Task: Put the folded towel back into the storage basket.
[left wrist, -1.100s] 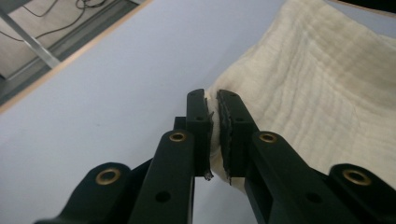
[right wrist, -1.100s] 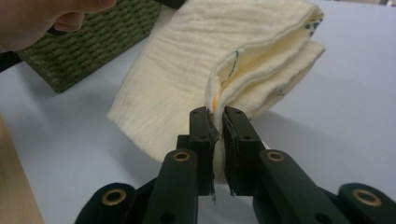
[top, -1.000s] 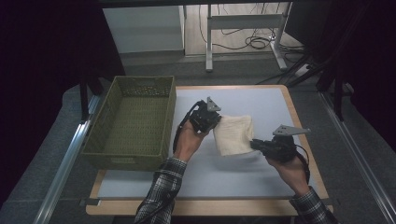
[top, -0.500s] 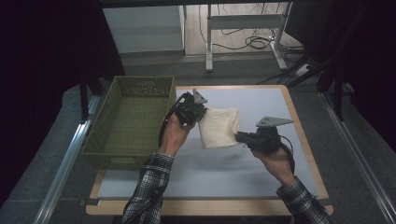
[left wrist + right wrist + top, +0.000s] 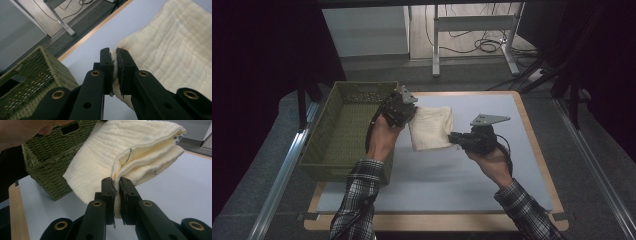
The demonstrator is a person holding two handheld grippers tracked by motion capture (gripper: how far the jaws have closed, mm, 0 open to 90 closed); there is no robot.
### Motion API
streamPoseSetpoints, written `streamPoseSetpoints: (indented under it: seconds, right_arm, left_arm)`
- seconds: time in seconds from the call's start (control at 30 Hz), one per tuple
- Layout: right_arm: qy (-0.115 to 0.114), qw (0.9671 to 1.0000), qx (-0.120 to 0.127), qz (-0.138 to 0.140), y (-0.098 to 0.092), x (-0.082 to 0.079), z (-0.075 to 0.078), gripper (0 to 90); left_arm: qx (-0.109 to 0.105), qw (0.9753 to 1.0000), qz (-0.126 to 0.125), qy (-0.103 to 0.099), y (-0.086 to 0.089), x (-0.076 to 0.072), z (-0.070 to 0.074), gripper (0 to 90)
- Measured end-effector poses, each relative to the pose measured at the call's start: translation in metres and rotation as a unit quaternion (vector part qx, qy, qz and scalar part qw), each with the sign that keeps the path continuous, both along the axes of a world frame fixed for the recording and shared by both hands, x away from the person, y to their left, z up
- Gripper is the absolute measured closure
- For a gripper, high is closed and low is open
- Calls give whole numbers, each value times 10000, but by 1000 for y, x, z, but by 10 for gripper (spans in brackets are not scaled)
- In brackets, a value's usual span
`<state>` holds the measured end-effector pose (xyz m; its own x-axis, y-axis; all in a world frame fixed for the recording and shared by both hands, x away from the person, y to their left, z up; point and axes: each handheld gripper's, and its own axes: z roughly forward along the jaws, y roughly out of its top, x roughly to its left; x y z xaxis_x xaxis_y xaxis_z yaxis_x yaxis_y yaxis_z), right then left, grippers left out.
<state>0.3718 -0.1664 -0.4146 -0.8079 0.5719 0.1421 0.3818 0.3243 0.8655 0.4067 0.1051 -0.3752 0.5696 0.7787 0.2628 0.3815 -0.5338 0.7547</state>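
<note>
With both the left gripper (image 5: pixel 408 107) and right gripper (image 5: pixel 455 138) clamped on the cloth (image 5: pixel 430 127), they should carry it level over the basket (image 5: pixel 343 131) on the left.

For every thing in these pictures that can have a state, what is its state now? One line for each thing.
Cream cloth: folded, lifted off the table, held at two edges.
Left tongs: shut on the cloth's edge.
Right tongs: shut on the cloth's folded edge.
Green basket: upright, open on top, nothing visible inside.
Table: bare under the cloth.
</note>
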Motion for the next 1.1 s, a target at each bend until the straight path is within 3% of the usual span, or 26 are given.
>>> streamPoseSetpoints:
  seconds: [0.6,0.83,1.1]
  right_arm:
    - [-118,9996,105,248,48,9,20,823]
    - [-209,9990,113,387,79,9,26,824]
    - [-265,9982,62,534,111,12,24,824]
  left_arm:
    - [88,9987,425,-254,45,-4,18,837]
    - [181,9970,657,-364,68,-8,25,837]
    - [192,9952,896,-357,95,-11,22,837]
